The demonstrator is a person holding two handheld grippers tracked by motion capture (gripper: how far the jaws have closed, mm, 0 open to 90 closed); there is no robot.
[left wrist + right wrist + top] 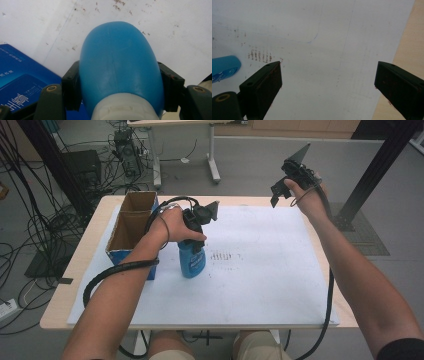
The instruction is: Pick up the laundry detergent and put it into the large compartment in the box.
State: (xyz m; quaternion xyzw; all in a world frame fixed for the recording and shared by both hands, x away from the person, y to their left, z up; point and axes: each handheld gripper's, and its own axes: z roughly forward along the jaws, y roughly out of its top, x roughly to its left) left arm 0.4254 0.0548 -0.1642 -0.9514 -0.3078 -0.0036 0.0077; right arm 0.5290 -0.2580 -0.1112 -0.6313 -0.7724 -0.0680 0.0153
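A blue plastic bottle (192, 260) with a white neck stands upright on the white sheet (260, 270), next to the cardboard box. My left gripper (196, 240) is shut on its shoulder from above; in the left gripper view the bottle (120, 67) bulges between the two black jaws, which press on its sides. My right gripper (280, 190) is raised above the table's far right edge, open and holding nothing. In the right gripper view its jaws stand wide apart (328, 85) over the sheet, and the bottle (224, 68) shows at the left edge.
An open cardboard box (131, 227) with a blue side (20, 80) and two compartments stands at the sheet's left edge. Brown smudge marks (222, 256) lie right of the bottle. The wooden table's edge (409, 50) runs beside the sheet. Cables and desk legs lie on the floor beyond.
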